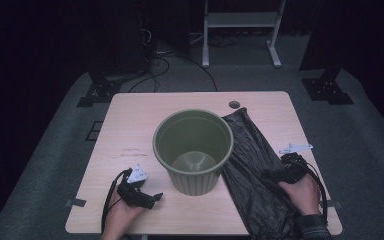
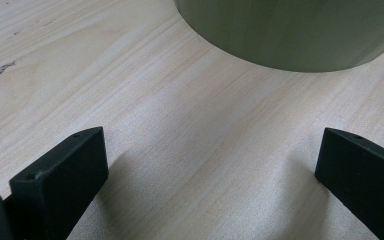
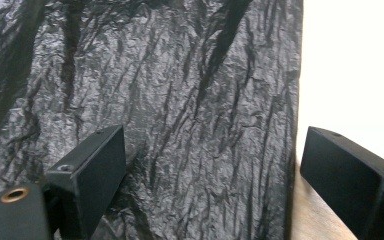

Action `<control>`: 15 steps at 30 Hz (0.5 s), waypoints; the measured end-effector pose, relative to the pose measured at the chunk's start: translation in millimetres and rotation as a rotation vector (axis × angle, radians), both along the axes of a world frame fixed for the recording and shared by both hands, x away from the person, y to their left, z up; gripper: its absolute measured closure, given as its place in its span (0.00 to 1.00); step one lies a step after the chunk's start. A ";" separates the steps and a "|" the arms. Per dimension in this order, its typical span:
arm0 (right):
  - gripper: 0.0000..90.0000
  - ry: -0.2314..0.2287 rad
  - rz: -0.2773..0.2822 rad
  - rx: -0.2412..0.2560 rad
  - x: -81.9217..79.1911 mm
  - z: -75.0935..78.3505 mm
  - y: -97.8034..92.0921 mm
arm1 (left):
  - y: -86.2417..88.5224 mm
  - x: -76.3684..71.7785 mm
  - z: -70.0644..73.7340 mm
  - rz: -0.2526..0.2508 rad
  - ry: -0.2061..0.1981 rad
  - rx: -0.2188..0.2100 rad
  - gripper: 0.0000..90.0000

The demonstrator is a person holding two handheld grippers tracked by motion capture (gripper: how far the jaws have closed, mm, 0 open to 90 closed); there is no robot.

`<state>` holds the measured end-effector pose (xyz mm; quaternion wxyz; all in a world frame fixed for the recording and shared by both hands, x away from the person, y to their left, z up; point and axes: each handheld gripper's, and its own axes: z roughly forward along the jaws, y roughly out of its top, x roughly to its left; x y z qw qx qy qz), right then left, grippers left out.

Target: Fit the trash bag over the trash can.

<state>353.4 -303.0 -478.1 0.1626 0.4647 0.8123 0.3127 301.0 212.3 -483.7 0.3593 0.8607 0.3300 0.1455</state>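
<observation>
An empty olive-green bin stands upright in the middle of the light wooden table; its lower wall fills the top of the left gripper view. A crinkled black plastic bag lies flat to the bin's right, reaching the table's front edge. My left gripper rests on the table front-left of the bin, open, with bare wood between its jaws. My right gripper sits over the bag, open: one jaw is over the bag, the other past its edge.
A round cable hole sits at the table's far edge. Beyond the table are a white frame, cables on grey carpet and dark stand bases. Bare wood lies left of the bin.
</observation>
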 end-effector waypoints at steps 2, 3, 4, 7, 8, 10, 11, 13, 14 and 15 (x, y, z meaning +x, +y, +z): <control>0.11 0.003 0.009 0.015 -0.1 0.2 2.0 | 0.0 0.0 0.0 0.000 0.000 0.000 0.00; 0.11 0.002 0.014 0.014 -0.2 0.2 3.5 | 0.0 0.0 0.0 0.000 0.000 0.000 0.00; 0.11 0.006 0.018 0.019 -0.6 0.3 5.5 | 0.0 0.0 0.0 0.000 0.000 0.000 0.00; 0.11 0.014 0.039 0.043 -1.0 0.8 8.9 | 0.0 0.0 0.0 0.000 0.000 0.000 0.00; 0.11 0.020 0.048 0.059 -1.3 1.0 11.1 | 0.0 0.0 0.0 0.000 0.000 0.000 0.00; 0.11 0.026 0.066 0.069 -1.7 1.4 16.3 | 0.0 0.0 0.0 0.000 0.000 0.000 0.00; 0.11 0.030 0.089 0.084 -1.6 1.5 21.9 | 0.0 0.0 0.0 0.000 0.000 0.000 0.00; 0.11 0.032 0.097 0.089 -1.5 1.5 24.9 | 0.0 0.0 0.0 0.000 0.000 0.000 0.00; 0.11 0.035 0.104 0.094 -1.4 1.5 28.1 | 0.0 0.0 0.0 0.000 0.000 0.000 0.00; 0.11 0.036 0.117 0.102 -1.1 1.4 31.7 | 0.0 0.0 0.0 0.000 0.000 0.000 0.00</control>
